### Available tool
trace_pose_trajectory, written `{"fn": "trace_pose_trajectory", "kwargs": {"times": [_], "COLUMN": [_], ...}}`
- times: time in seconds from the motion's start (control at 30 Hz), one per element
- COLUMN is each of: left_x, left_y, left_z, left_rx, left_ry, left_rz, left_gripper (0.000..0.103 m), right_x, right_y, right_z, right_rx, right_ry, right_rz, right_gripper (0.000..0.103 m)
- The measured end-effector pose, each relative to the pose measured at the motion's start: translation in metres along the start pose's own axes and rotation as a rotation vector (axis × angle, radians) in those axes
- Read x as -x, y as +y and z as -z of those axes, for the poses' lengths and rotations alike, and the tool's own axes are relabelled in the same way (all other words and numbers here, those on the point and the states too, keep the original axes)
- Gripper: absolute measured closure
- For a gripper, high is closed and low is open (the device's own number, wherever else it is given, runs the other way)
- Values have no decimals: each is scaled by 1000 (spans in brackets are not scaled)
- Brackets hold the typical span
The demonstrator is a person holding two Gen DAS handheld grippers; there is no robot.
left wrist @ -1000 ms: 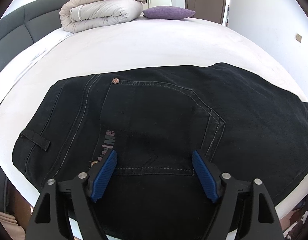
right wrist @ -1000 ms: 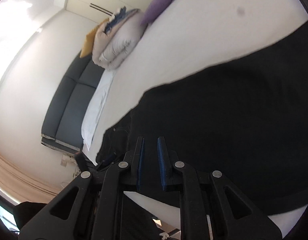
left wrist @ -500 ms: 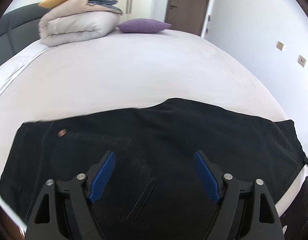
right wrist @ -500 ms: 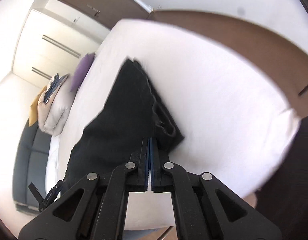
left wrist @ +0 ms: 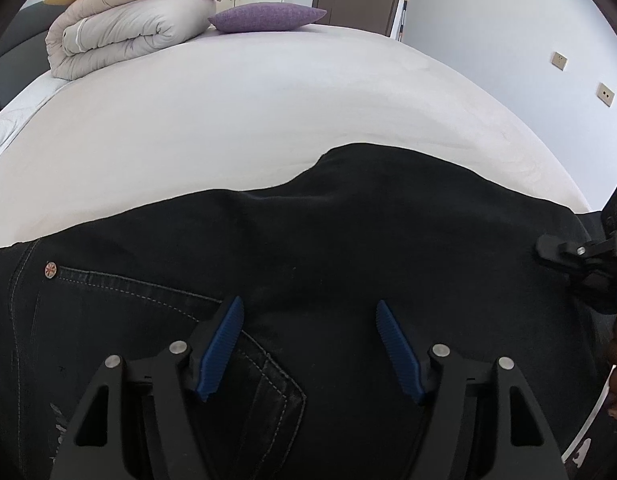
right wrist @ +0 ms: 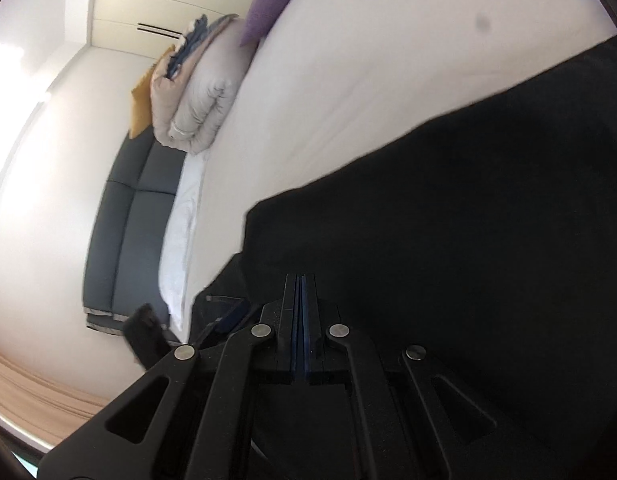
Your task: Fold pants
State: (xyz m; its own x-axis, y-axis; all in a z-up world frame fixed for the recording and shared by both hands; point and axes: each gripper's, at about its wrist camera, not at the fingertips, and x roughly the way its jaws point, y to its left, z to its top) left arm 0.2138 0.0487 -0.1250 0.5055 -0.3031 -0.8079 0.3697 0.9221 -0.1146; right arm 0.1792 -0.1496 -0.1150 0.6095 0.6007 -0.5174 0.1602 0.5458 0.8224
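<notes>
With black pants point(left wrist: 348, 240) lying folded on the bed point(left wrist: 268, 100), the left gripper point(left wrist: 308, 344) is closing its empty jaws while the right gripper point(right wrist: 300, 320), clenched on nothing visible, is hovering; next probably another fold.

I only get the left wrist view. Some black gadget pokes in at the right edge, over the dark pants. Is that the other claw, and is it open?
Observer: Yes, that's it. In the right wrist view the right gripper has its jaws shut tight, over the black pants.
Operator: Is it pinching cloth?
Observer: No cloth shows between the jaws there, though the fabric behind them is too dark to be sure.
Operator: What's beside the bed?
Observer: A light wooden floor, beyond the dark headboard.
</notes>
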Motion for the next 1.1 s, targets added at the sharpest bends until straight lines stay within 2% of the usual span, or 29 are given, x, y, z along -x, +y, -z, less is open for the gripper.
{"fn": "trace_pose_trajectory", "kwargs": {"times": [0.03,0.1,0.17,0.33,0.43,0.5,0.6,0.67,0.8,0.9,1.0,1.1], "left_x": [0,0,1,20,45,54,52,49,52,26,22,23], "left_y": [1,1,1,2,18,38,72,89,105,111,118,118], "left_z": [2,3,5,14,5,-6,-18,-21,-21,-14,3,6], "left_rx": [-3,-8,-7,-7,7,29,73,93,96,92,130,127], "left_ry": [-5,-19,-30,-44,-91,-109,-83,-66,-79,-13,-66,-81], "left_rz": [-1,-2,2,0,-17,-49,-114,-133,-124,-130,-81,-76], "left_gripper": [32,32,32,33,33,33,33,33,34,34,33,32], "right_x": [-3,17,35,144,176,193,203,190,119,40,-49,-146], "right_y": [-12,-42,-54,-120,-126,-120,-112,-92,-6,46,97,127], "right_z": [2,3,-1,-25,-27,-26,-18,-18,-27,-37,-37,-27], "right_rx": [-21,-77,-78,-184,-191,-177,-240,-197,18,98,170,184], "right_ry": [-13,-76,-157,-393,-453,-480,-499,-466,-313,-154,0,105], "right_rz": [12,-37,20,128,205,301,325,280,158,52,-45,-52], "right_gripper": [103,103,103,103,103,103,103,103,103,103,103,103]}}
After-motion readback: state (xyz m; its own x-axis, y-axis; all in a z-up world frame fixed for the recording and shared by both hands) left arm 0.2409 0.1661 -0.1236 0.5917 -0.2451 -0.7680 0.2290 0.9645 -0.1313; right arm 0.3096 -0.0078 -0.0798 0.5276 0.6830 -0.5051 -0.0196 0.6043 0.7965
